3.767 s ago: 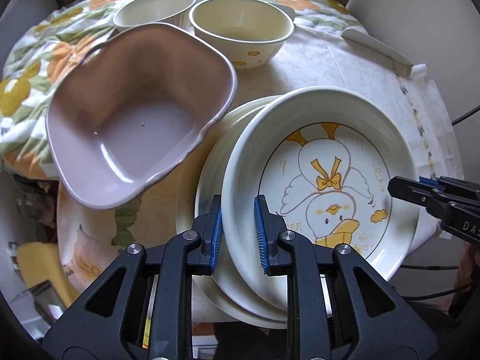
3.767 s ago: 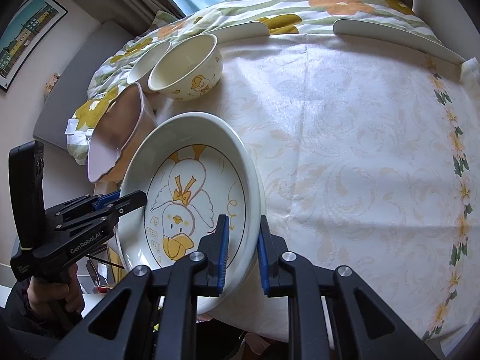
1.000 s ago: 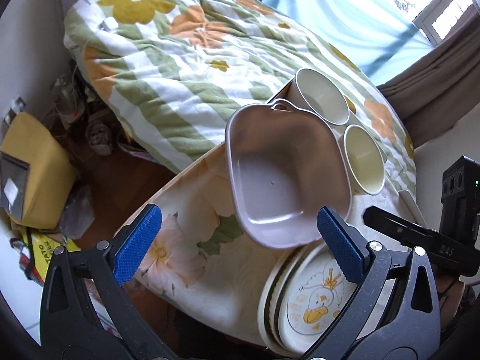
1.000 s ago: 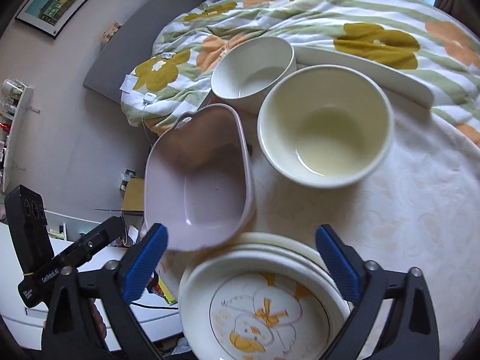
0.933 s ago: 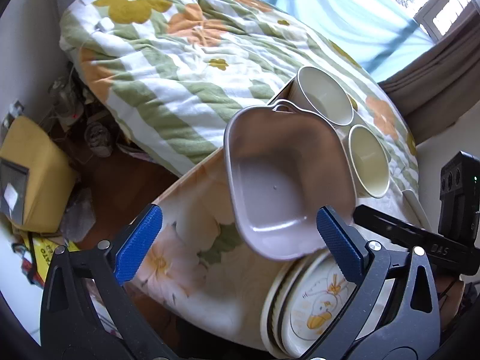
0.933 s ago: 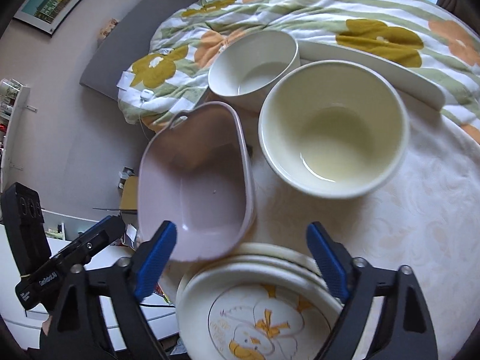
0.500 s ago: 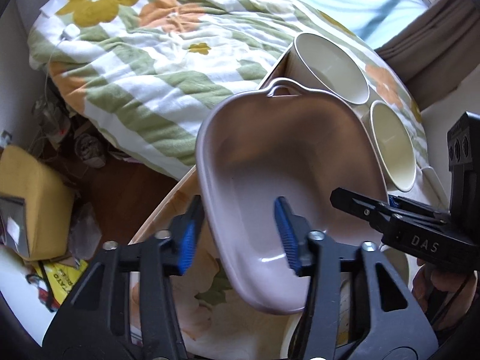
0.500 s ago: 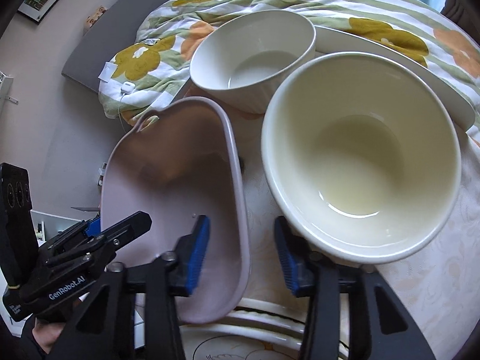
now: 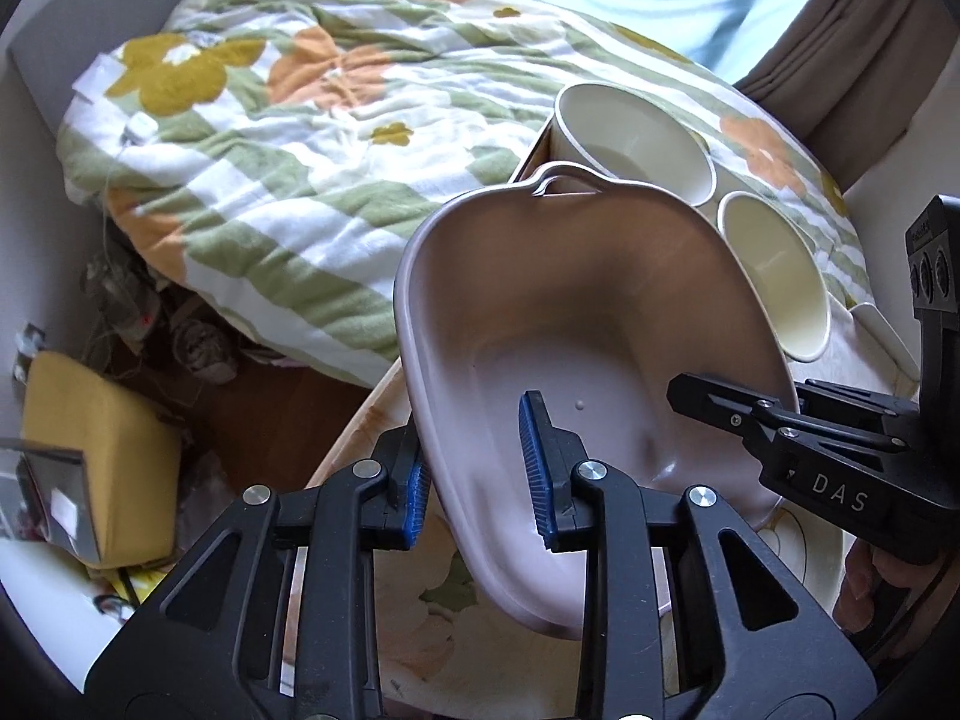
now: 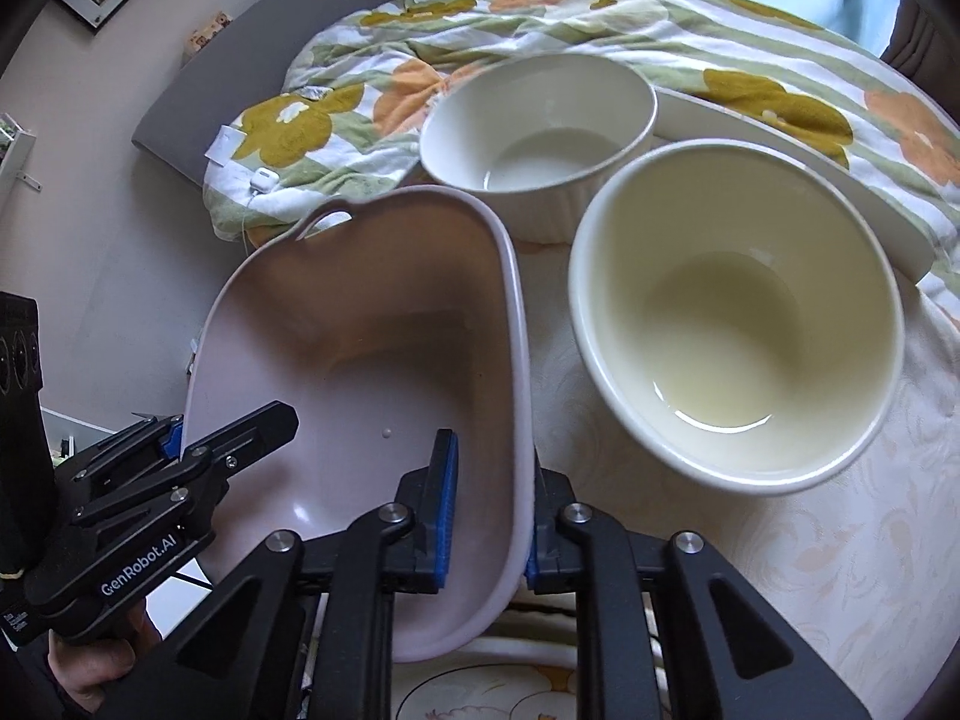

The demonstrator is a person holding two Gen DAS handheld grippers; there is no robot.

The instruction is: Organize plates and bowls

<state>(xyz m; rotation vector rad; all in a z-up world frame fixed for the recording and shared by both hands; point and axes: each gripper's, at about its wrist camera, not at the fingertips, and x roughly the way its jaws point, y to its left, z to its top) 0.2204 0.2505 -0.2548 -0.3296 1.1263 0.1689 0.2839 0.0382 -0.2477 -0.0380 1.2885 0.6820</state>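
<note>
Both grippers are clamped on the pink dish: left gripper on its left wall, right gripper on its right wall, jaws having just closed over the rim. Dish sits tilted, its near end over the plate stack, cream bowl just beside. We judge lift is next: raise level, both sides together, clear the bowl.

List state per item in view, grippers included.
pink dish: empty, tilted, both grippers on its rim.
left gripper: jaws just closing, shut on its left wall.
right gripper: jaws just closing, shut on its right wall.
cream bowl: upright, empty.
white bowl: upright, empty.
duck plate: flat, partly under the dish.
</note>
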